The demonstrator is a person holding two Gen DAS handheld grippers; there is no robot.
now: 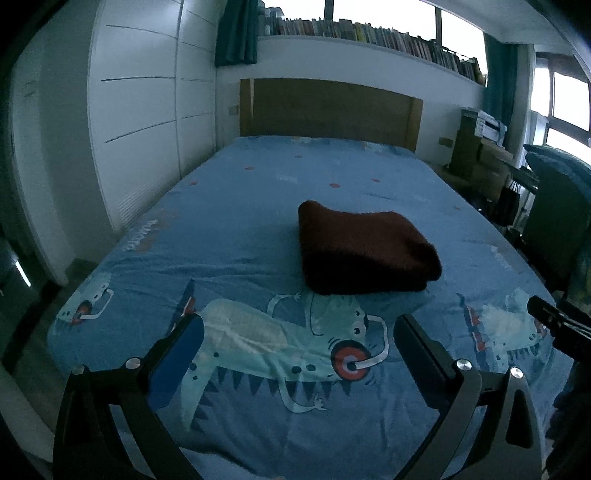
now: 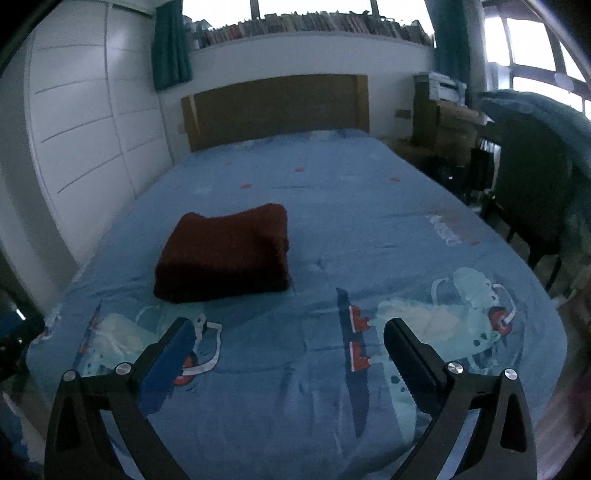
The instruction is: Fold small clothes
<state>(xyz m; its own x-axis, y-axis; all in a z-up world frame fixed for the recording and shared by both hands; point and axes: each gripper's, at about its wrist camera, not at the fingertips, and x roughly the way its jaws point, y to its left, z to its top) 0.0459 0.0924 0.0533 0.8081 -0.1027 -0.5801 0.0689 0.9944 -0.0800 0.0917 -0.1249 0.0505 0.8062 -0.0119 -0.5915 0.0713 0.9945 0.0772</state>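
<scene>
Blue cartoon-print bed (image 1: 236,229) fills both my views, wooden headboard (image 1: 328,110) far. Folded dark red garment (image 1: 364,247) lies mid-bed, well apart from both tools. Left gripper (image 1: 299,332) fingers apart, nothing between. Right gripper (image 2: 288,336) likewise spread, empty, near edge.

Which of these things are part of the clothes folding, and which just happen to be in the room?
Part of the job: folded dark red garment, bed it lies on, left gripper, right gripper.

Just there: headboard, books, curtains, wardrobe, chair.
</scene>
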